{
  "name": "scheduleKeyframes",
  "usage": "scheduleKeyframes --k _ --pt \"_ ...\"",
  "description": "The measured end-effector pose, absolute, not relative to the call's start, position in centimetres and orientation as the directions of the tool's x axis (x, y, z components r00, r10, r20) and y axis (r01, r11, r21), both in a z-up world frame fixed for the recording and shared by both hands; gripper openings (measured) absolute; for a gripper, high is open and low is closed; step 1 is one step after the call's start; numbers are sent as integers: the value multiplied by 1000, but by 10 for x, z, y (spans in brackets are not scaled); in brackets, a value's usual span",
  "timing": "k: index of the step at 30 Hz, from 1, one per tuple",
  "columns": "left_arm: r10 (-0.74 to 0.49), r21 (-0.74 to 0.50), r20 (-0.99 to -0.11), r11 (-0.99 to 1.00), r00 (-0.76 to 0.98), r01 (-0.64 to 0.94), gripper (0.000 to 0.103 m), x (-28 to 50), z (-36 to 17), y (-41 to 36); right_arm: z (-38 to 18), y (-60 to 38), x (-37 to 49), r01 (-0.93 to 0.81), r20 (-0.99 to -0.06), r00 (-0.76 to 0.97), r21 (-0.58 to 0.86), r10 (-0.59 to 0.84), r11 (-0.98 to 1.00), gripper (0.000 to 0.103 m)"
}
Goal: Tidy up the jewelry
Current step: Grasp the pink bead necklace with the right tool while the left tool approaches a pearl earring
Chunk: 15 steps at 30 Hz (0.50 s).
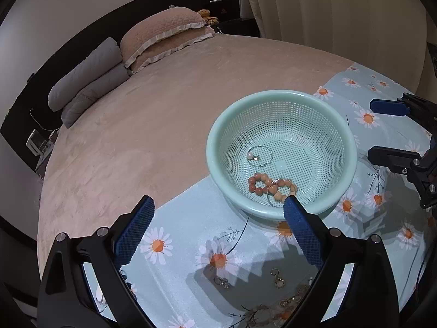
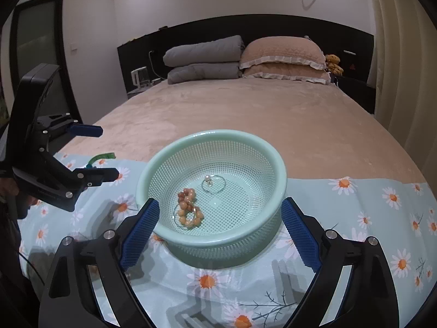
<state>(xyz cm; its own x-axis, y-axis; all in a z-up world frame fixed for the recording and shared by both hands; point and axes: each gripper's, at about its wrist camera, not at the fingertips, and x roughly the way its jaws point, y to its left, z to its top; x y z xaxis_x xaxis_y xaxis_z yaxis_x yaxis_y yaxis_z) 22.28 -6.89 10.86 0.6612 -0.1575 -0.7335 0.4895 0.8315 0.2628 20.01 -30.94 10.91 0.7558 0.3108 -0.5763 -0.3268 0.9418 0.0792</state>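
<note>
A mint green perforated basket (image 1: pixel 281 213) (image 2: pixel 218 243) stands on a daisy-print cloth (image 1: pixel 191 235) on the bed. Inside lie an orange bead bracelet (image 1: pixel 266 184) (image 2: pixel 188 207) and a thin ring bracelet with a pearl (image 1: pixel 259 155) (image 2: pixel 213 183). My left gripper (image 1: pixel 218 213) is open and empty, just before the basket's near rim. Loose metal earrings (image 1: pixel 277 277) and a chain (image 1: pixel 289 300) lie on the cloth under it. My right gripper (image 2: pixel 220 213) is open and empty, its fingers on either side of the basket. It also shows in the left wrist view (image 1: pixel 382 131).
The beige bedspread (image 1: pixel 164 109) stretches behind the cloth. Grey folded quilts (image 2: pixel 203 60) and pink pillows (image 2: pixel 284 57) lie at the headboard. A green item (image 2: pixel 102 157) lies on the cloth's far left edge. Curtains (image 2: pixel 404 68) hang at the right.
</note>
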Motion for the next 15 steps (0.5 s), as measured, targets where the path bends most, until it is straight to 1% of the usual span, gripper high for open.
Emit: scheduleKeyframes --k 3,4,10,15 --pt "-145 268 -736 835 661 481 94 217 110 -62 109 -304 194 -342 -583 750 62 312 938 86" --pt "-141 270 -737 835 661 479 96 215 110 -60 109 -303 191 -347 -583 749 58 313 936 86" --pt "-128 270 -740 843 660 465 97 200 111 -45 102 -293 177 -393 -597 721 65 352 917 86" --pt "-110 276 -749 845 653 459 97 182 103 -31 97 -274 160 -468 -598 693 52 403 882 86"
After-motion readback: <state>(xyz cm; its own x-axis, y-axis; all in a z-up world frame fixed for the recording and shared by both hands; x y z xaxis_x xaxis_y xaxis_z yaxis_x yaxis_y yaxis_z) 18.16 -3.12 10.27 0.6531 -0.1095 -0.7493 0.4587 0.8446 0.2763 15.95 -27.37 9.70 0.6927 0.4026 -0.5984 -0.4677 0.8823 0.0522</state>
